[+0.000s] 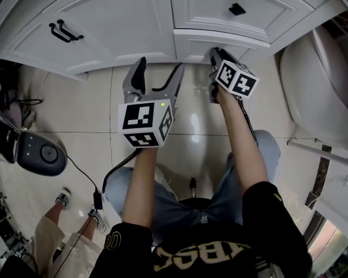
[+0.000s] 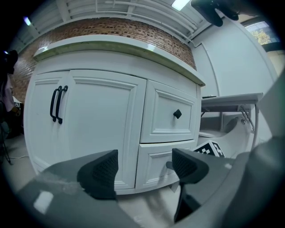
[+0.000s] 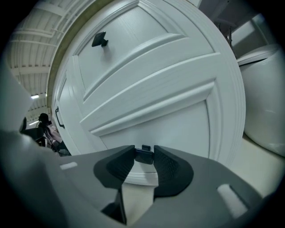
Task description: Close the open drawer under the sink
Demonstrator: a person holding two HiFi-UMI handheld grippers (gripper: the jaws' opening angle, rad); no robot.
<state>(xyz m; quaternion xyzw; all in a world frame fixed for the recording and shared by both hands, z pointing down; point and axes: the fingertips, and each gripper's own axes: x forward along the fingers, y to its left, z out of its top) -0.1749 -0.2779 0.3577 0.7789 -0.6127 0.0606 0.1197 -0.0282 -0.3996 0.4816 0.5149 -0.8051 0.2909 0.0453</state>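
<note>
The white lower drawer under the sink counter shows in the head view with its front standing a little out from the cabinet face. My right gripper is shut on that drawer's small black knob, pinched between both pads. The drawer front fills the right gripper view. In the head view the right gripper reaches up to the drawer. My left gripper hangs open over the floor tiles, short of the cabinet, with nothing between its fingers. In its own view the left gripper faces the lower drawer.
The upper drawer has a black knob. The cabinet doors carry black handles at the left. A white toilet stands close on the right. A dark device with a cable lies on the floor at left, near another person's feet.
</note>
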